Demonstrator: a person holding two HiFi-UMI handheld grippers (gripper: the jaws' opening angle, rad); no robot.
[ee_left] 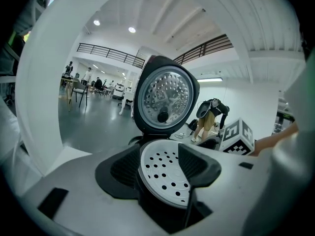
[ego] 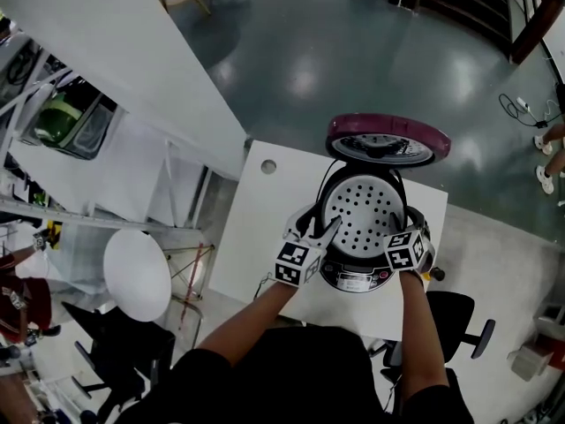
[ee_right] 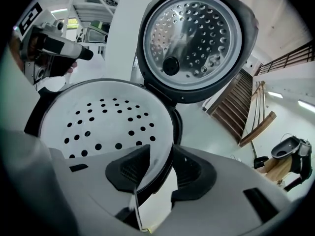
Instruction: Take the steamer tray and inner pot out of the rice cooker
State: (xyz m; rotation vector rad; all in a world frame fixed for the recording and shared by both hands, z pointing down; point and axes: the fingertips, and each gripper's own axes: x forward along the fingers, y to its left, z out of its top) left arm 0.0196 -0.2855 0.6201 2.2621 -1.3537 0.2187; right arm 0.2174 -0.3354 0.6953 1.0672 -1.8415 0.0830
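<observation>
Head view shows the round white perforated plastic steamer tray (ego: 366, 210) seated face up in the mouth of the black and silver rice cooker (ego: 353, 276). The cooker stands near the front edge of the white table (ego: 265, 210), with its maroon-topped lid (ego: 387, 140) swung back. The inner pot is under the tray and cannot be made out clearly.

The left gripper (ego: 320, 230) is released. In the left gripper view its jaws stand wide with the tray's near rim between them and no pad bearing on it. The right gripper (ego: 411, 235) straddles the opposite rim, one pad over the tray's face and the other outside the edge. In the right gripper view they stand narrower but do not seem clamped yet.

The likely failure is an uneven lift. If one side bites before the other, or the outer right pad catches the cooker's black collar instead of the tray lip, the tray would tip and jam, or slip free.

The tray is a disc, so it has no long axis; its holed face points up toward the open lid
</observation>
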